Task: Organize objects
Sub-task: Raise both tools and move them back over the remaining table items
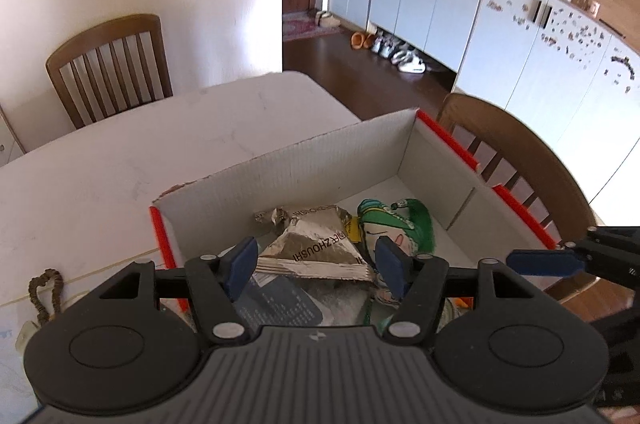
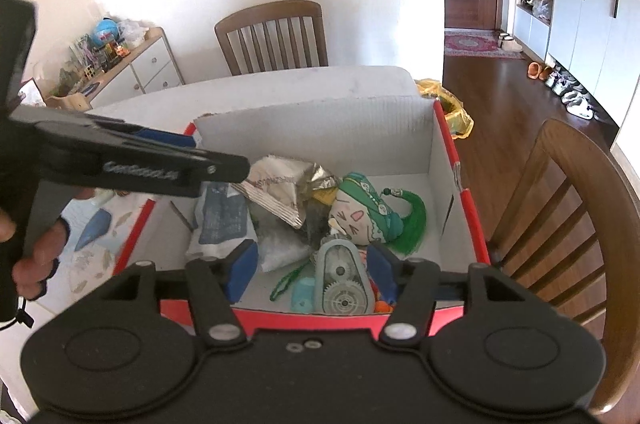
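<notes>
A red-edged white cardboard box stands on the white table. It holds a silver foil packet, a cartoon pouch with green hat and tassel, a blue-and-white packet, a clear bag and a teal correction-tape dispenser. My left gripper is open and empty over the box's near-left side, just above the foil packet. My right gripper is open and empty over the near edge, above the dispenser.
A brown bead string lies on the table left of the box. Wooden chairs stand at the far side and at the right. A yellow bag lies beyond the table corner. Cabinets line the right wall.
</notes>
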`<state>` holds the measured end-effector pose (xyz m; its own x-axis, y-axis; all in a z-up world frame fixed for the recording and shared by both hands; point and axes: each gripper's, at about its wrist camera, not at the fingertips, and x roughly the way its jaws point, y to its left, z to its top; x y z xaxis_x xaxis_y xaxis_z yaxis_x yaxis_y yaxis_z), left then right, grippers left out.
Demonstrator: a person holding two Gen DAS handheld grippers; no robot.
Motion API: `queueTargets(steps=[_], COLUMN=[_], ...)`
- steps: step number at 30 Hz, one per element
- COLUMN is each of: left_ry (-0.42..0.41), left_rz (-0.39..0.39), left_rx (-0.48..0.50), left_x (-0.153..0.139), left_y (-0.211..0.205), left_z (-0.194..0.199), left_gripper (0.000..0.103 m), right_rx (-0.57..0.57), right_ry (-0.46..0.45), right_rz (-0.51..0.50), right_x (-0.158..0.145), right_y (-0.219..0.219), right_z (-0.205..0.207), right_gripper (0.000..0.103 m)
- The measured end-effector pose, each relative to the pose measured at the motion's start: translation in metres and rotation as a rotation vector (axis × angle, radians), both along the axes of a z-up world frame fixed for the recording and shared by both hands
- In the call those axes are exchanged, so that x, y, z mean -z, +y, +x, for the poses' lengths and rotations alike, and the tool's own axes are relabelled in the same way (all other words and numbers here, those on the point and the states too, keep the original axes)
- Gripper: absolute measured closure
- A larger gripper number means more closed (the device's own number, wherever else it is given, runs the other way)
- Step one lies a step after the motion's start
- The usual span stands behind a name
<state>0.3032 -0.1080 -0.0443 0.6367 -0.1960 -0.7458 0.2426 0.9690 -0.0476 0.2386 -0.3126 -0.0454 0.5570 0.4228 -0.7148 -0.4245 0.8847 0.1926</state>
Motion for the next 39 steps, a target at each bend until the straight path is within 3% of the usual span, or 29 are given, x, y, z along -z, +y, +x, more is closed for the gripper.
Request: queueTargets(steps=[10, 13, 19, 25, 34, 39], left_ry=[-0.055, -0.078, -0.097, -0.110, -0.112, -0.115], left_rz=[-0.058, -0.063, -0.074, -0.073, -0.069, -0.069], left_rx=[-0.009, -0.020, -0.045, -0.074, -0.121, -0.143], left_x=[-0.024, -0.028, -0.031, -0.033, -0.029, -0.024], left_y=[0.023, 0.032, 0.052, 0.078, 0.127, 0.159], left_z=[-0.039, -0.051, -0.071, -0.087, -0.103, -0.107], left_gripper=[0.038, 0.033, 0.030, 0.021, 0.016, 0.002], right_rx=[-0.004, -0.003, 0.004, 0.016, -0.020, -0.035], right_ry=[-0.013, -0.030, -0.042, -0.058, -0.057, -0.051], right_rz=[0.038, 0.039, 0.063, 0.061, 0.051, 0.046], right_x=[-0.015, -0.022, -0.032, -0.035, -0.035, -0.035], right_y=[0.003, 0.007, 0.016, 0.035, 0.083, 0.111], right_z=[-0.012, -0.016, -0.024, -0.031, -0.042, -0.042], right_gripper=[0.036, 0.026, 0.015, 0.004, 0.003, 0.003])
